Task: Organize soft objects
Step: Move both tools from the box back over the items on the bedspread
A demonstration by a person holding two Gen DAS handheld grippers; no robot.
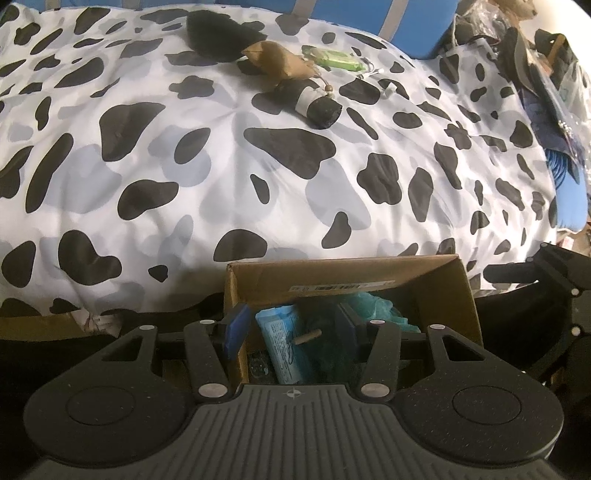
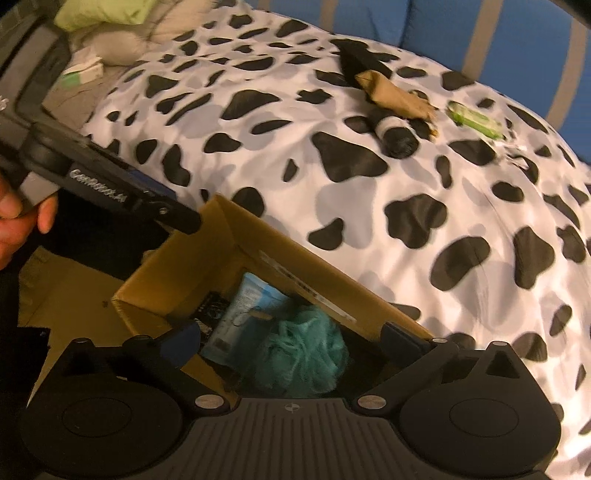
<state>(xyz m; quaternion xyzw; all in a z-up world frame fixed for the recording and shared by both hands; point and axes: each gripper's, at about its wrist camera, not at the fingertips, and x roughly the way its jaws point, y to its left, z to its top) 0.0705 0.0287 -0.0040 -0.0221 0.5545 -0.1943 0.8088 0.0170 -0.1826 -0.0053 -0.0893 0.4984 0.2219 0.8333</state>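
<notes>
A cardboard box (image 1: 458, 291) (image 2: 173, 280) stands against the edge of a bed with a cow-print duvet (image 1: 229, 155) (image 2: 424, 177). Inside lie a teal mesh sponge (image 2: 303, 354) (image 1: 373, 302) and a blue packet (image 1: 280, 343) (image 2: 243, 306). My left gripper (image 1: 291, 325) is open and empty over the box. My right gripper (image 2: 291, 339) is open and empty above the sponge. On the far duvet lie a black cloth (image 1: 218, 33) (image 2: 358, 62), a tan pouch (image 1: 280, 61) (image 2: 395, 94), a black roll with a white band (image 1: 314, 103) (image 2: 395, 133) and a green packet (image 1: 336, 59) (image 2: 476, 118).
A blue headboard (image 1: 417, 22) (image 2: 517, 40) runs behind the bed. Bags and clutter (image 1: 543, 74) lie at the bed's right side. Pillows and a small white-and-green box (image 2: 85, 72) lie at the far left. The other gripper's body (image 2: 110, 184) reaches in beside the box.
</notes>
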